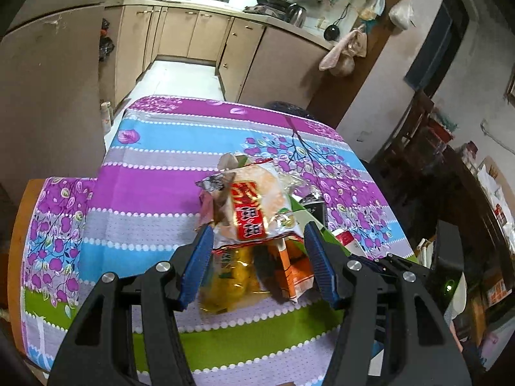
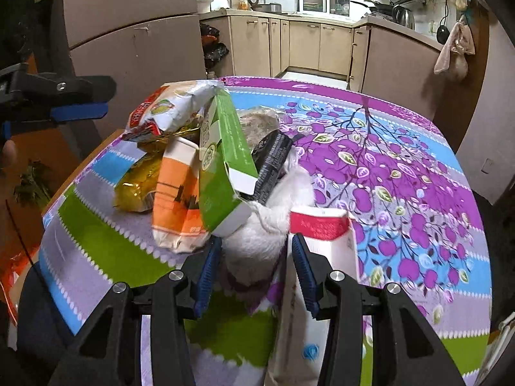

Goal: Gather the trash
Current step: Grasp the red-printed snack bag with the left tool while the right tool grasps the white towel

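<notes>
A heap of trash lies on the flowered tablecloth (image 2: 402, 160): a red-labelled cracker packet (image 1: 254, 206), a yellow packet (image 1: 231, 276), an orange carton (image 2: 173, 199), a green carton (image 2: 225, 157) and a black wrapper (image 2: 273, 160). My left gripper (image 1: 257, 228) hovers open just short of the heap's left side, nothing between its pads. My right gripper (image 2: 256, 238) is shut on a white tissue wad (image 2: 257, 241) at the heap's near edge. A white carton with a red band (image 2: 322, 225) leans against its right finger.
A brown fridge (image 2: 135, 48) stands left of the table and beige kitchen cabinets (image 2: 305, 45) behind it. A dark round object (image 1: 289, 109) sits past the far table edge. A person's hand (image 2: 8, 154) shows at the left edge.
</notes>
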Action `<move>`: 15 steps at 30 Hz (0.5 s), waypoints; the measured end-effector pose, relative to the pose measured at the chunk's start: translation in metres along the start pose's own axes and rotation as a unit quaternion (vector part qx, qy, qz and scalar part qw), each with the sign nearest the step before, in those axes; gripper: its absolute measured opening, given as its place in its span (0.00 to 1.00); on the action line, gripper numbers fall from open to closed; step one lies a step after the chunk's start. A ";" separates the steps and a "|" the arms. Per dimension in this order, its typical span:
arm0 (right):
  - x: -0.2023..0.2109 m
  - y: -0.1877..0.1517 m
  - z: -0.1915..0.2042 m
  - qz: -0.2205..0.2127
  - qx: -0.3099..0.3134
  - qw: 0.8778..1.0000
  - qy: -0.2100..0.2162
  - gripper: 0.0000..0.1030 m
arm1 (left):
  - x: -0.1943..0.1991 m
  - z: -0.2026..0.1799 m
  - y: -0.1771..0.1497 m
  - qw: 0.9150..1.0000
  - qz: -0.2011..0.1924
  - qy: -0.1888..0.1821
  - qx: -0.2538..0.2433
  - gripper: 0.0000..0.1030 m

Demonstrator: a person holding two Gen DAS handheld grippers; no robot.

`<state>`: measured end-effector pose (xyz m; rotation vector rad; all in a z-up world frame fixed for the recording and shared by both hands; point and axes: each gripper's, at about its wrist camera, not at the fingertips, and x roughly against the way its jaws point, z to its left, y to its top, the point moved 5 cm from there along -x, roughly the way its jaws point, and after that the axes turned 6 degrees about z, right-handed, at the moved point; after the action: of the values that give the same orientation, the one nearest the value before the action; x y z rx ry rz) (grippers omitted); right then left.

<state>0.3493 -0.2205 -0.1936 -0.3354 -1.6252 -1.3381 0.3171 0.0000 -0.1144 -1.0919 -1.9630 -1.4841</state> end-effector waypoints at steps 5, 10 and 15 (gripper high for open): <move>0.003 -0.001 0.007 -0.004 -0.001 1.000 -0.005 0.33 | 0.002 -0.001 -0.013 1.000 0.007 -0.005 -0.014 0.54; 0.041 -0.009 0.015 -0.036 -0.012 0.999 0.010 0.32 | -0.003 0.010 -0.028 1.000 0.014 0.006 -0.011 0.54; 0.074 -0.030 0.029 -0.048 -0.010 0.998 0.030 0.32 | -0.013 0.031 -0.042 0.999 0.033 0.005 0.009 0.54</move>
<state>0.2765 -0.2322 -0.1505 -0.2289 -1.5958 -1.4245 0.2943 0.0205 -0.1591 -1.1293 -1.9115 -1.4313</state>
